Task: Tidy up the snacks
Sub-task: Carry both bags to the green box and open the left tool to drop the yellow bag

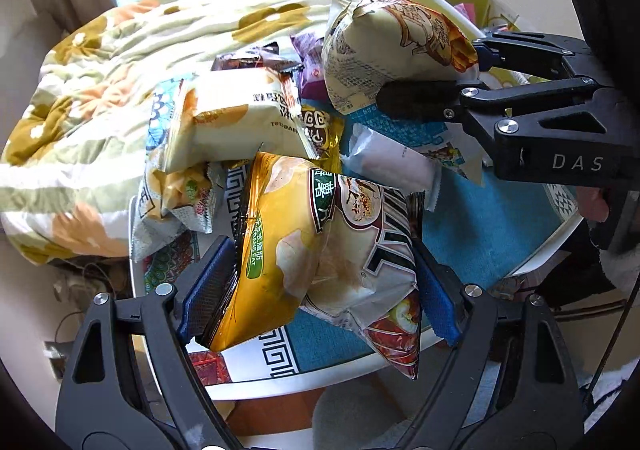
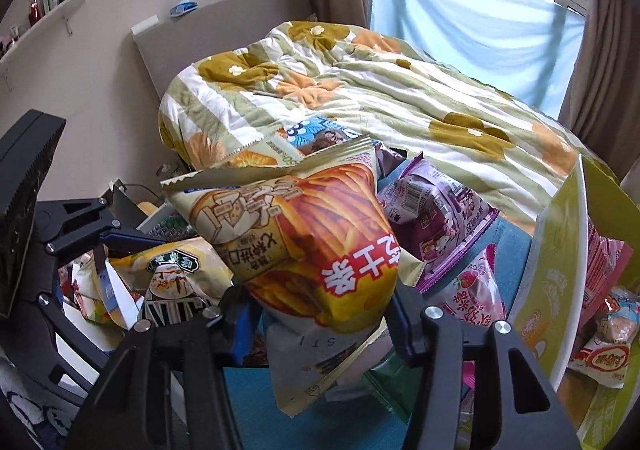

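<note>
**A:** How far along is the sorting?

**B:** Early to middle, I'd judge. Each hand has a bag off the pile. The left gripper (image 1: 320,290) pinches a yellow chip bag (image 1: 320,250) by its two sides, the jaws partly spread around it and the pads pressing in. The right gripper (image 2: 320,326) has its jaws closed in on the fries bag (image 2: 308,246), squeezing its lower part.

**A:** And the rest?

**B:** Still a loose heap on the desk (image 1: 480,226): a pale bag (image 1: 240,114), a purple packet (image 2: 436,210), a strawberry packet (image 2: 476,290) and others, overlapping. A green box (image 2: 552,258) stands at the right edge of the desk with a few packets inside, so some sorting looks done.

**A:** Anything you can't make out?

**B:** How full the box is; its wall hides most of the inside. The held bags cover what lies under them, and the desk's near edge is cut off by the grippers. I can't tell how many packets are buried in the heap, nor where these two bags are headed.
</note>
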{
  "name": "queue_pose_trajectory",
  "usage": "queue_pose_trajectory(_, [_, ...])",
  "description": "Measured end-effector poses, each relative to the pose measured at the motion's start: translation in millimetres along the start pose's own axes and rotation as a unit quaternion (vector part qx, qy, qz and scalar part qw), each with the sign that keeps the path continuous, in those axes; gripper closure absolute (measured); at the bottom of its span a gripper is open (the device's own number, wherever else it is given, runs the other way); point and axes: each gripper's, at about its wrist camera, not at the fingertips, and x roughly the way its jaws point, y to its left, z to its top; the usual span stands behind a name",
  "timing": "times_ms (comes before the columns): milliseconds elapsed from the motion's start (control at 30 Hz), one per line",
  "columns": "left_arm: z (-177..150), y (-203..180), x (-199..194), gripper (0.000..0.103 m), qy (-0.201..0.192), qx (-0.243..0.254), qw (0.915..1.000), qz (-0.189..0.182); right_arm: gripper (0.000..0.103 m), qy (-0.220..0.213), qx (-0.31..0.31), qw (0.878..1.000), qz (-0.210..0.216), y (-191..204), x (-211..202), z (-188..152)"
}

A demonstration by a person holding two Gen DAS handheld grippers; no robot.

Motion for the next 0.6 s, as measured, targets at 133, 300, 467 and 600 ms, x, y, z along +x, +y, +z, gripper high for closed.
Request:
queue_pose_trajectory(133, [7.9, -0.5, -23.5, 0.019, -0.025, 0.009, 0.9997, 0.000, 0.053, -0.027, 0.042, 0.999, 0.003, 0.1, -25.7, 7.0])
queue_pose_trajectory(300, [21.9, -2.7, -50.0, 0.019, -0.059, 0.026, 0.9979, -0.002, 0.053, -0.059, 0.084, 0.995, -0.012, -3.3, -62.5, 13.9])
queue_pose_trajectory(467, [44.1, -14.9, -70.0, 0.019, -0.090, 0.046, 0.9948, -0.014, 0.053, -0.077, 0.127, 0.988, -0.048, -10.1, -97.8, 14.7])
queue_pose_trajectory(600, [71.0, -35.1, -78.4, 0.019, -0.110, 0.062, 0.9917, -0.023, 0.053, -0.088, 0.155, 0.981, -0.080, -28.2, -126.3, 8.6])
